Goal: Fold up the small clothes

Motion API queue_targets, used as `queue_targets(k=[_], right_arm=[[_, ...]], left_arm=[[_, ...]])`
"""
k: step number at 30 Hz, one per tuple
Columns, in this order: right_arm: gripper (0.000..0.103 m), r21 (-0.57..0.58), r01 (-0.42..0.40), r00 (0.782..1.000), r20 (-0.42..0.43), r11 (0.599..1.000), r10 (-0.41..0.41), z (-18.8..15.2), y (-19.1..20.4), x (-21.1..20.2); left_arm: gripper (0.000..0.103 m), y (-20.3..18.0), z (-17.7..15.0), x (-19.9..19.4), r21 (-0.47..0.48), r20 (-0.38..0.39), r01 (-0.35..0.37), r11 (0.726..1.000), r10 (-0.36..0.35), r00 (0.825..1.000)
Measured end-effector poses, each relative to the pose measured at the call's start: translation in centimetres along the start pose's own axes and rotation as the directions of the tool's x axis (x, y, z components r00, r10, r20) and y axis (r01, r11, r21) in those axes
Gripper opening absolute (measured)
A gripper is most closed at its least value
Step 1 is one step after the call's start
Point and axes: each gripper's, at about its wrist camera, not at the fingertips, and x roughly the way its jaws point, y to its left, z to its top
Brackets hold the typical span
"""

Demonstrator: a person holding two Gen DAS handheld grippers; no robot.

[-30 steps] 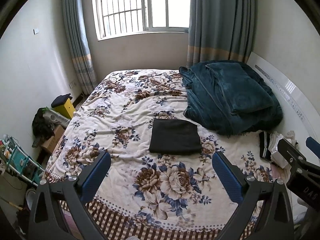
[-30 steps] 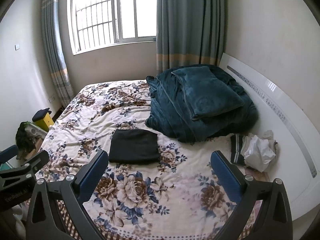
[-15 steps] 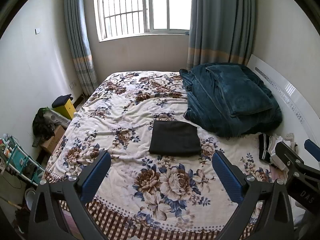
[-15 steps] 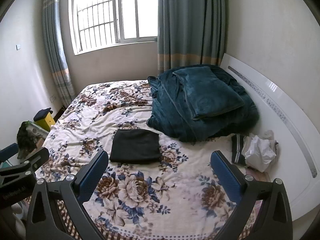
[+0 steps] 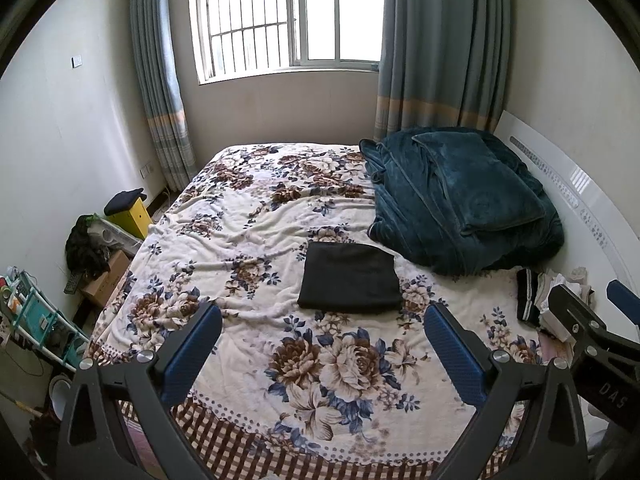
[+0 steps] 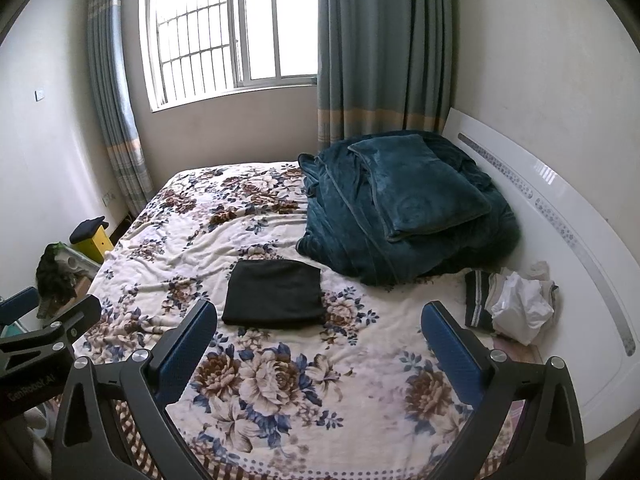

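A black garment [image 5: 350,278] lies folded into a flat rectangle on the floral bedspread [image 5: 248,232]; it also shows in the right wrist view [image 6: 274,294]. A small heap of unfolded black-striped and white clothes [image 6: 510,302] lies at the bed's right edge by the headboard, also in the left wrist view [image 5: 544,294]. My left gripper [image 5: 322,354] is open and empty, held above the bed's near edge. My right gripper [image 6: 318,350] is open and empty, beside it to the right.
A dark teal blanket pile [image 5: 456,200] covers the bed's far right. A white headboard [image 6: 560,216] runs along the right. Left of the bed stand a yellow stool [image 5: 130,210], a cardboard box [image 5: 106,280] and a teal rack [image 5: 34,320]. A window [image 5: 288,16] is behind.
Both grippers have tilted up and drawn back slightly, so the bed sits lower in both views. The clothes have not moved.
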Motion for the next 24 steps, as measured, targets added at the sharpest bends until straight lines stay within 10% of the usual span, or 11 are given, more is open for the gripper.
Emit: queue_targets(k=[24], right_arm=[[0.103,-0.003,-0.002,1.000,0.004,1.000,0.002,0.23,0.66,-0.13]], left_arm=[[0.103,-0.13,0.14,-0.78,-0.017,0.002,-0.017,1.000,0.017,1.000]])
